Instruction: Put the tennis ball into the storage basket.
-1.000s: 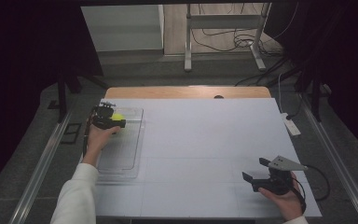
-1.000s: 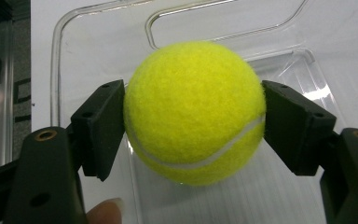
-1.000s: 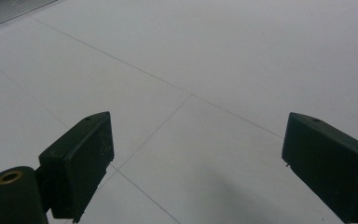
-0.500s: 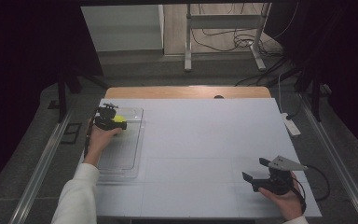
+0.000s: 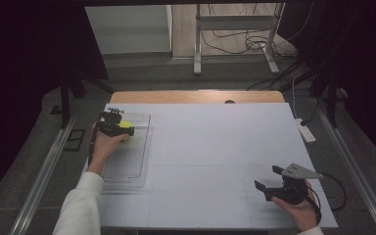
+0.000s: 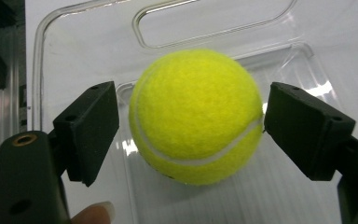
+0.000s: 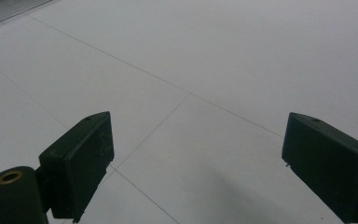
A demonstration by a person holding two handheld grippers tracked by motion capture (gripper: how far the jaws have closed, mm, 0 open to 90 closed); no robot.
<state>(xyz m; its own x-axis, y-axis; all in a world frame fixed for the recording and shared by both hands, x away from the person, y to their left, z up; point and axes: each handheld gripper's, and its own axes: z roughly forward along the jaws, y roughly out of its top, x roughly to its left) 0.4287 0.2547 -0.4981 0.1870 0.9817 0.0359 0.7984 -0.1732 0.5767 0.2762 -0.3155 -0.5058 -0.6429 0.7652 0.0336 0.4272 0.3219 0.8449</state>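
Left gripper view: my left gripper (image 6: 191,126) stands astride the ball (image 6: 196,114), and its jaws have just been opening. The left pad shows a sliver of clear plastic between itself and the felt; the right pad sits at the ball's edge, barely off it or just grazing, so I read the grip as let go. The ball rests on the floor of the bin (image 6: 74,60), near the end with the cut-out handle. From the high view, that bin (image 5: 144,147) lies at the table's (image 5: 215,147) left side, with the ball (image 5: 125,124) at its far end under my left gripper (image 5: 127,129).

So the step in hand, as I judge it, is the release: ball delivered, jaws parting. Next I should widen a little more until both pads are plainly free, then lift straight up and back, so neither pad drags the ball or knocks the bin wall.

My right gripper (image 5: 268,180) idles near the table's front right, jaws wide and empty over bare surface.
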